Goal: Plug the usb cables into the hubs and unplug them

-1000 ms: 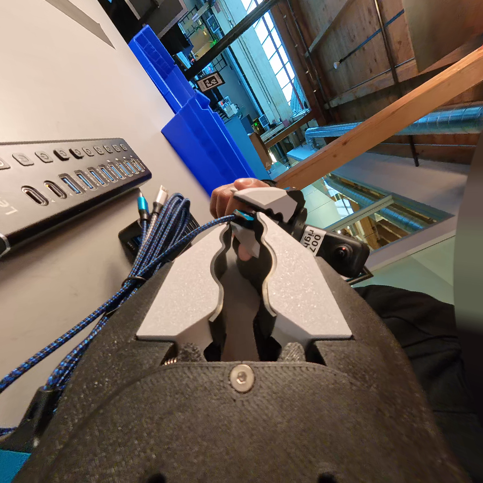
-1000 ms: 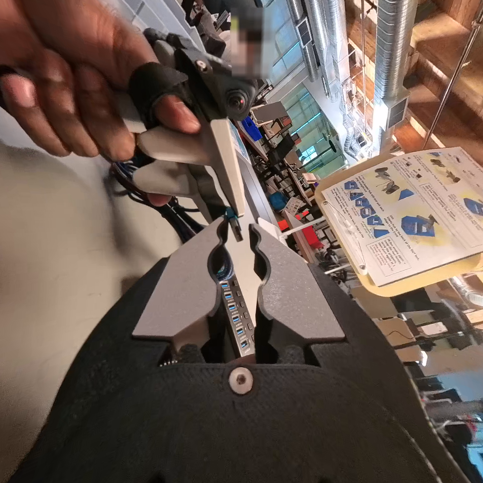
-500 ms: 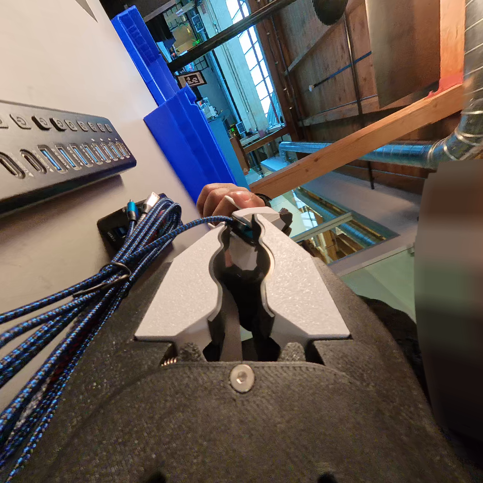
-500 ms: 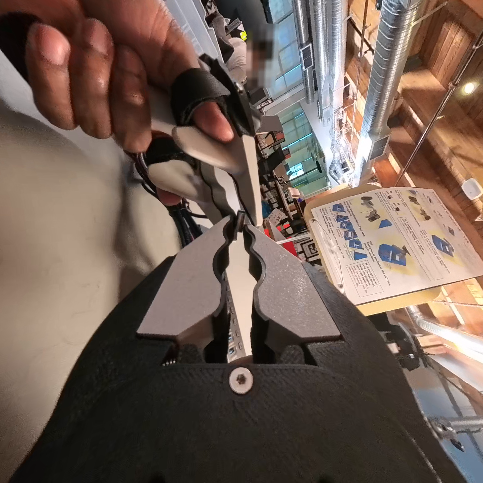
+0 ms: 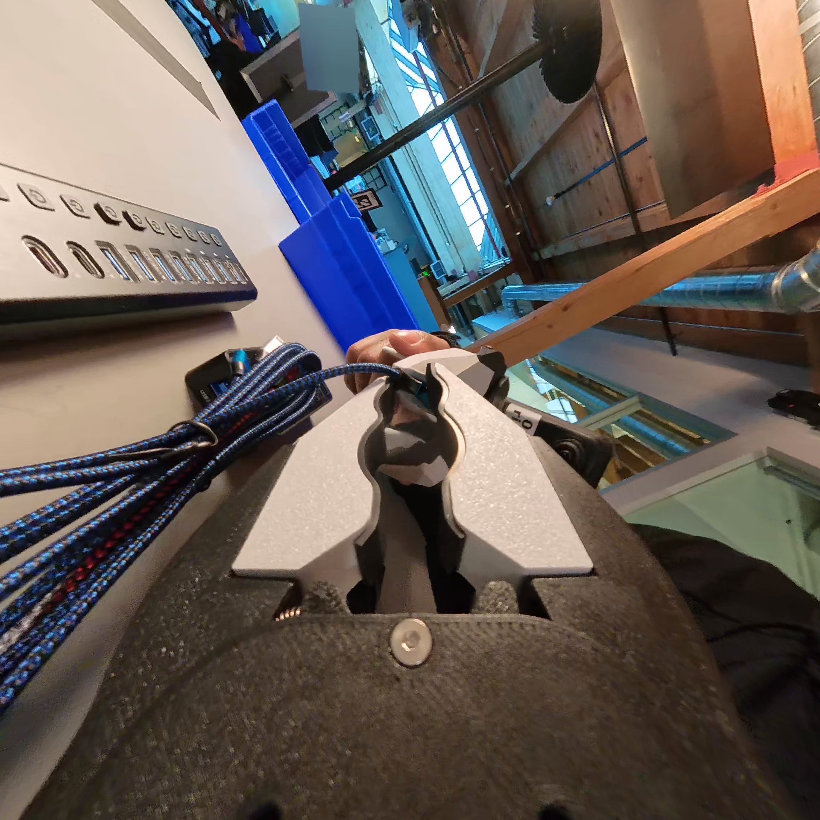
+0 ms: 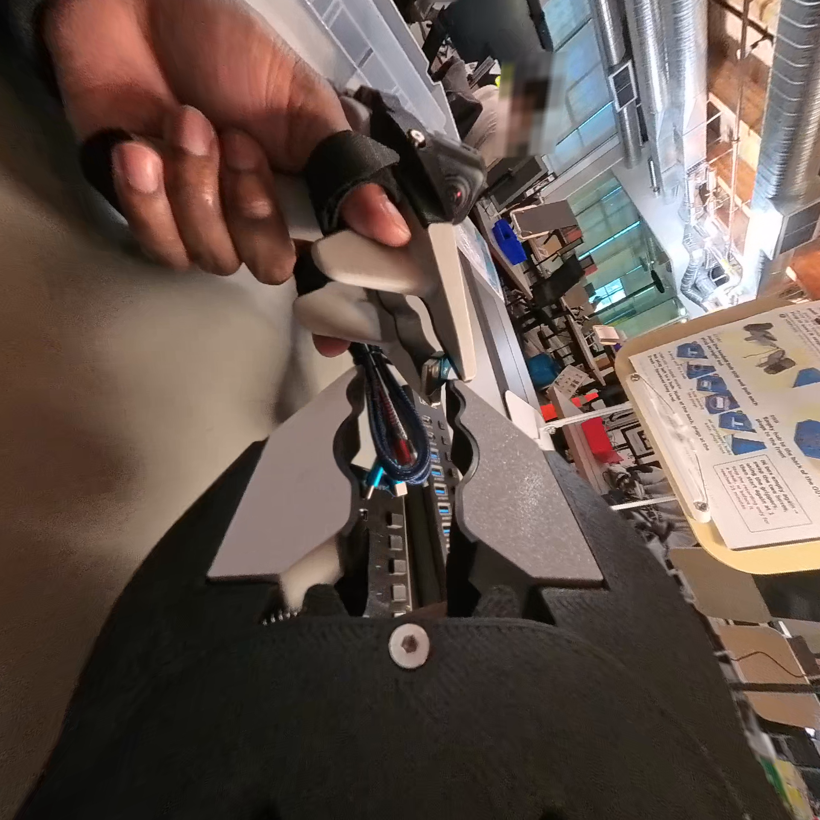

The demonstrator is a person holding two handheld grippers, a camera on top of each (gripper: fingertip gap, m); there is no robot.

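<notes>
Currently the left gripper (image 5: pixel 415 386) is clamped on the teal USB-A plug (image 5: pixel 419 392) of a blue braided cable (image 5: pixel 284 390), metal tip poking out toward the right gripper (image 6: pixel 401 390), whose jaws stand wide just beside it (handoff or regrip, I'd guess). Multi-port hub (image 5: pixel 124 262) lies flat on the grey worktop (image 5: pixel 111 111), off to the plug's side, ports facing up; the plug's long axis needs turning toward them.
</notes>
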